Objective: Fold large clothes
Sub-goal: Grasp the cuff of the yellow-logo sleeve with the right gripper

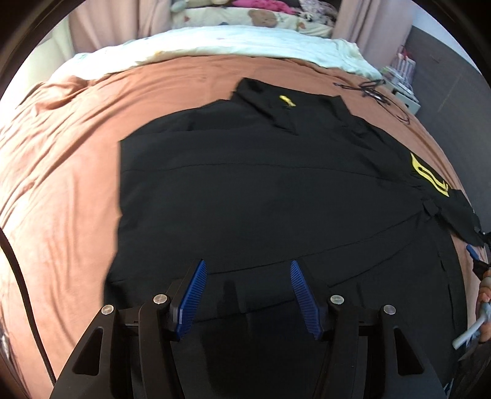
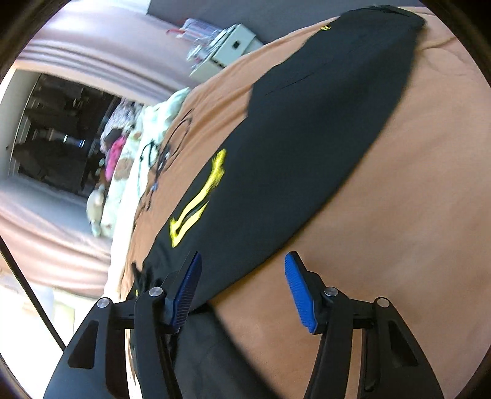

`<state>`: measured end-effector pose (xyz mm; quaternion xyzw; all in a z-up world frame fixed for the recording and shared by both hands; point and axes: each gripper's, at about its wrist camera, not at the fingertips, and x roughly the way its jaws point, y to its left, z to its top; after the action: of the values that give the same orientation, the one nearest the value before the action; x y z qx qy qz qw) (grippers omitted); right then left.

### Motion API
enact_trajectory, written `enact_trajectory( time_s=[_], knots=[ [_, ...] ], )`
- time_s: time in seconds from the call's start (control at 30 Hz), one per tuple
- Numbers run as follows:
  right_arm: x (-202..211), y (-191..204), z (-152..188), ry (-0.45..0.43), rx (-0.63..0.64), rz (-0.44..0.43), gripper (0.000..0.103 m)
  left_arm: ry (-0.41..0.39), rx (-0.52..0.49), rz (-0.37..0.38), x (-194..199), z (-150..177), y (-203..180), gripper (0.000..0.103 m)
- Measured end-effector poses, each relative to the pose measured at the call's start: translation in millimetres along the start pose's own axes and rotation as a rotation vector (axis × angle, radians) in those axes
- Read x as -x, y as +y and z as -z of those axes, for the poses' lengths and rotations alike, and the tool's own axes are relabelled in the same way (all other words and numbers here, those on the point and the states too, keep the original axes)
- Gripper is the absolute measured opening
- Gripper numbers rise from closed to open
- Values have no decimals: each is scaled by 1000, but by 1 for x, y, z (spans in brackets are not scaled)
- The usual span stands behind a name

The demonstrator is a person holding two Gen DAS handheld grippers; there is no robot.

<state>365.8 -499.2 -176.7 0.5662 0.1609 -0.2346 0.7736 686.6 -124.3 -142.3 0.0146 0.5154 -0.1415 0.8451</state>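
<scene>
One brown bedspread (image 1: 61, 159) fills most of what I see, and I place everything else against it. Spread flat across its middle lies the black garment (image 1: 260, 190), collar toward the far end, where a cream quilt (image 1: 230, 46) and patterned pillows (image 1: 245, 18) sit beyond the brown cloth. A large yellow emblem (image 1: 428, 178) marks the garment's right-hand part, and a small yellow mark (image 1: 287, 101) sits near the collar. Past the collar, a tangled black cord (image 1: 374, 92) rests on the bedspread near its far right corner.

My left gripper (image 1: 248, 294) hangs over the near hem of the garment, jaws parted about halfway with only flat black cloth seen between the blue pads (image 1: 191, 302); nothing is pinched. My right gripper (image 2: 244, 291) is over the garment's edge, beside the emblem (image 2: 196, 208), jaws likewise spread and empty, one pad over black fabric, the other over bare bedspread (image 2: 414, 214).
</scene>
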Motion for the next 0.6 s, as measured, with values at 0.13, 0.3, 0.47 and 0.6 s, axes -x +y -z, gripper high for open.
enact_trajectory(
  time_s=[0.13, 0.3, 0.47, 0.6],
  knots=[
    [-8, -4, -1, -16, -24, 20, 43, 8, -41, 34, -18, -7, -24, 59],
    [0, -9, -8, -34, -46, 8, 39, 34, -79, 65, -44, -9, -45, 59],
    [8, -15, -6, -48, 4, 8, 12, 65, -91, 78, -64, -7, -51, 59],
    [12, -11, -3, -49, 47, -4, 0, 60, -87, 86, -68, -6, -47, 59]
  ],
)
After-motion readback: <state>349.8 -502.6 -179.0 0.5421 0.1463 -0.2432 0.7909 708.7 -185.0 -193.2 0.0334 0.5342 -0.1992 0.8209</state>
